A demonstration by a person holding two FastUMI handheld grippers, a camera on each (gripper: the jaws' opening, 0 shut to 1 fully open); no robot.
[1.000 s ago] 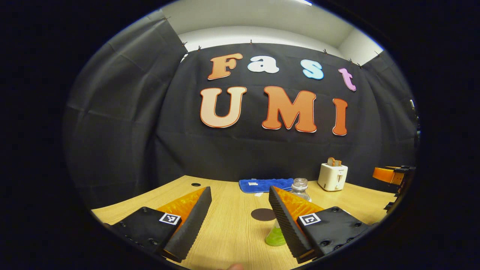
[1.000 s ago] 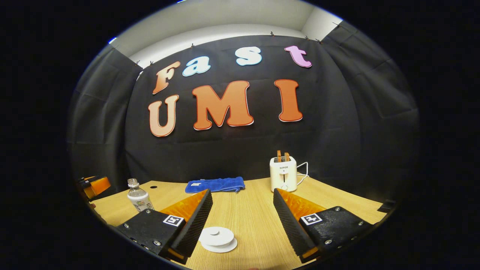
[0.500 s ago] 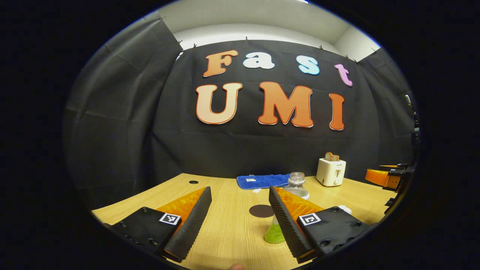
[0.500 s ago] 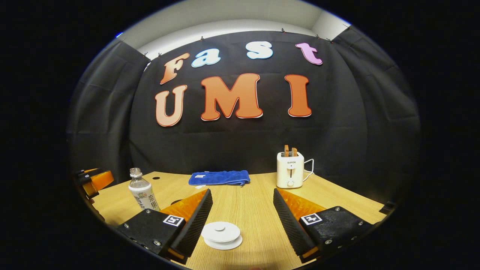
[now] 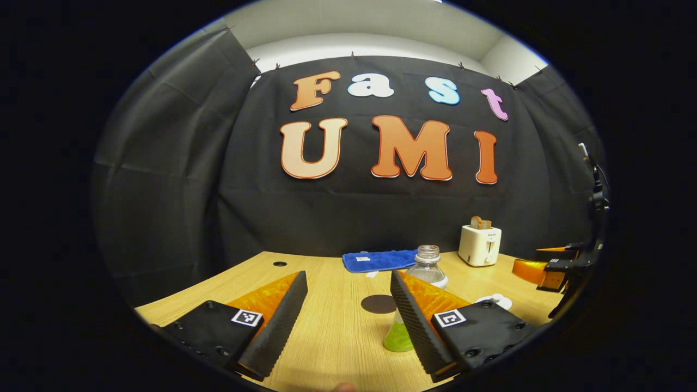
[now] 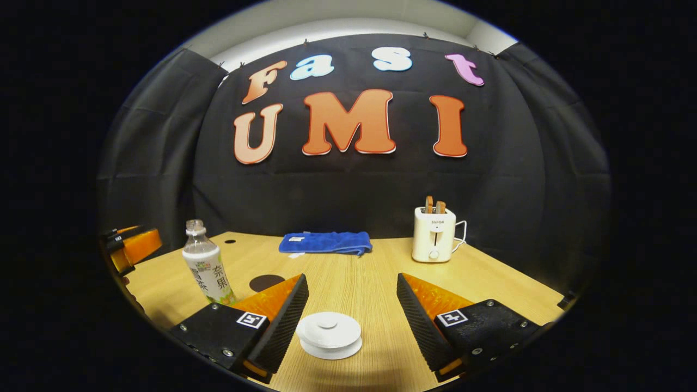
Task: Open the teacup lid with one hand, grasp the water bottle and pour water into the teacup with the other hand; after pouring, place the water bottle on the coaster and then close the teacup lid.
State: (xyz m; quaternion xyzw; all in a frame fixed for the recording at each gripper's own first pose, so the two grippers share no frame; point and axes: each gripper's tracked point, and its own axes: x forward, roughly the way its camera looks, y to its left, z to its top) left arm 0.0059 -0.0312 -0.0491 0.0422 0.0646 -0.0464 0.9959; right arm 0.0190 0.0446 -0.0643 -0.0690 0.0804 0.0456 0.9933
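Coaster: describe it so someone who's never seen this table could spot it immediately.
Start at the wooden table in front of the black cloth wall. Near its left side stands the clear water bottle; the coaster lies flat just right of it, nearer than the blue cloth. It is the one dark, thin round disc, unlike the raised white teacup lid or the white toaster.
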